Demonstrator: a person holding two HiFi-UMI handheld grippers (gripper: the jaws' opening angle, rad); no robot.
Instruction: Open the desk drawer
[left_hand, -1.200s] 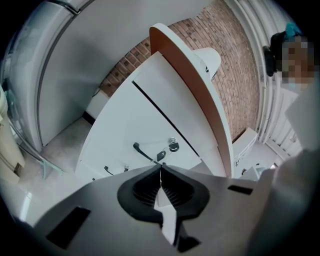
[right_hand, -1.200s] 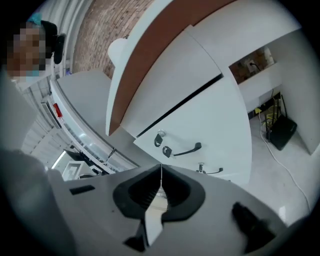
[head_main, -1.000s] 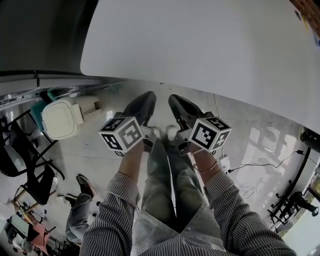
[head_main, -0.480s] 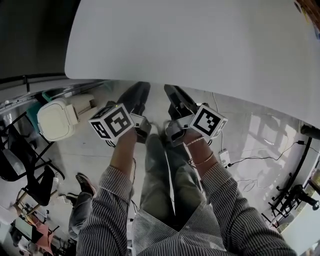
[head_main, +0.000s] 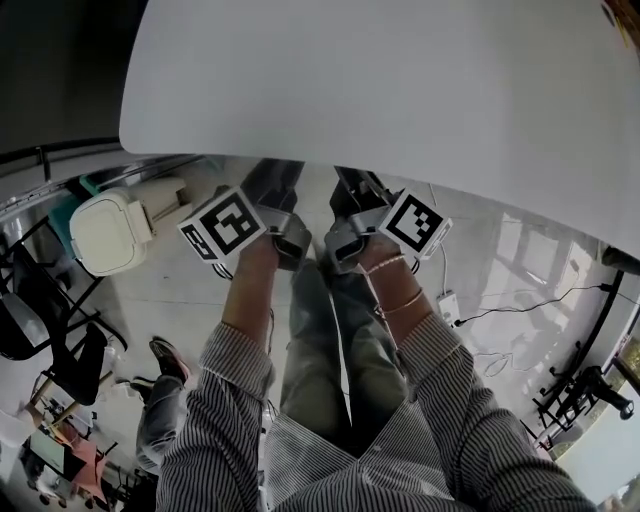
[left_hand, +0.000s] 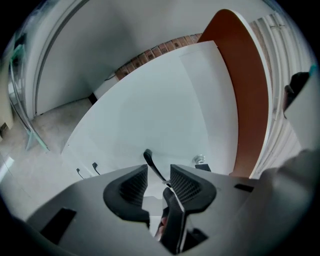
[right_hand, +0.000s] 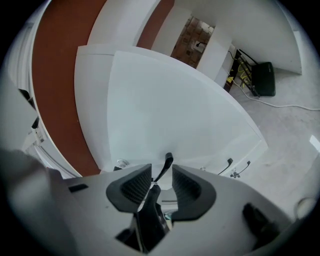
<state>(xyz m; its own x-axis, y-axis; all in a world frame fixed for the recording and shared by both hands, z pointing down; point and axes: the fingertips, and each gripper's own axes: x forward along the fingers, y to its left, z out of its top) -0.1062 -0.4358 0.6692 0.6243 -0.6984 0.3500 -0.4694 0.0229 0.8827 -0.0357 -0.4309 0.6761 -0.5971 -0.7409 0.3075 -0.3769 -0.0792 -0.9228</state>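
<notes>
The white desk (head_main: 400, 80) fills the top of the head view. Both grippers reach under its near edge, side by side, with their tips hidden below the top. My left gripper (left_hand: 159, 182) is open and its jaws have just been opening; nothing is pressed between the pads. Past its gap a thin black handle-like bar (left_hand: 150, 162) sticks out of the white panel (left_hand: 160, 110). My right gripper (right_hand: 162, 182) is also open, its jaws just opened too, and the same kind of black bar (right_hand: 167, 162) shows beyond its gap without touching the pads.
A white lidded bin (head_main: 105, 232) stands on the floor at the left, with dark chairs (head_main: 40, 330) nearer. A power strip and cables (head_main: 448, 305) lie on the floor at the right. Small black hooks (right_hand: 229, 164) hang under the desk. The person's own legs are below the grippers.
Both grippers have moved forward and down, so their tips now sit under the desk edge. Their marker cubes have rolled, and the two grippers stand closer together.
</notes>
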